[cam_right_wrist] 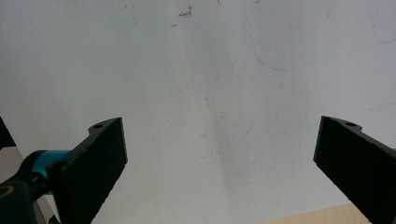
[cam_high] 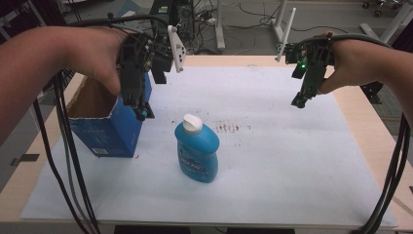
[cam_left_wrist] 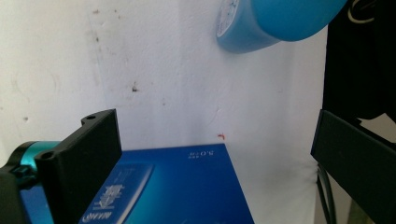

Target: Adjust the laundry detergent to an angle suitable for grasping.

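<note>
The left claw (cam_high: pixel 141 111) hangs over the near right corner of the open blue box (cam_high: pixel 109 127), which stands at the left of the white mat (cam_high: pixel 292 161) on the desk (cam_high: pixel 375 131). Its jaws stand wide apart with nothing between them; in the left gripper view the box's blue side (cam_left_wrist: pixel 187 186) lies below the jaws, untouched. The blue bottle (cam_high: pixel 197 151) with the white cap (cam_high: pixel 192 123) stands upright near the middle of the mat, just right of the box and apart from it.

The right claw (cam_high: pixel 298 101) hovers over the far right part of the mat, well apart from both things, jaws wide and empty.

This looks like the moment between steps: the left claw is free of the box and nothing is held. If the bottle is meant for the box, the next move calls for bringing a claw level to the bottle's body, closing on its narrower sides below the cap, and lifting it straight so it clears the box's rim.
</note>
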Demonstrator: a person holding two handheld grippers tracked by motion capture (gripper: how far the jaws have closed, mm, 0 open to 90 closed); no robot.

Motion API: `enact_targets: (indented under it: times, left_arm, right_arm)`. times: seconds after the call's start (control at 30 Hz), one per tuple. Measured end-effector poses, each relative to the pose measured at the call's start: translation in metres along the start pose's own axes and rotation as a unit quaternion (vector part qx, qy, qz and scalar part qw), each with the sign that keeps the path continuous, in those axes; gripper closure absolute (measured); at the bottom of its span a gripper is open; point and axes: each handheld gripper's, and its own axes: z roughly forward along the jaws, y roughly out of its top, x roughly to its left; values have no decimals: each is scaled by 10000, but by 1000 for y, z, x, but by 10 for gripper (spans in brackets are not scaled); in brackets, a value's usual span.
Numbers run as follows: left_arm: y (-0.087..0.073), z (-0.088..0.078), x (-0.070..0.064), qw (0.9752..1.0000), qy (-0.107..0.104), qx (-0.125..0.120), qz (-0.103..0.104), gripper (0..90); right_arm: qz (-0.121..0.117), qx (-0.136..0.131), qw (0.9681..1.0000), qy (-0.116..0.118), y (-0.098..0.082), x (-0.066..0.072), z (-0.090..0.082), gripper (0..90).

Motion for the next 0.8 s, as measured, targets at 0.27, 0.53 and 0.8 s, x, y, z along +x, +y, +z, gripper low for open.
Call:
enact_targets:
  times: [0.27, 0.53, 0.8]
  left_arm:
    - [-2, 2, 15, 9986, -239, 215, -429, 17]
    - [0, -2, 23, 9982, -158, 142, -553, 17]
    - [4, -3, 28, 9983, -28, 72, -586, 17]
  right_arm:
    - [-80, 21, 10000, 9, 5, -3, -6, 19]
    - [-114, 84, 9999, 23, 8, -7, -1, 19]
    - [-139, 77, 9999, 3, 9, -6, 0, 19]
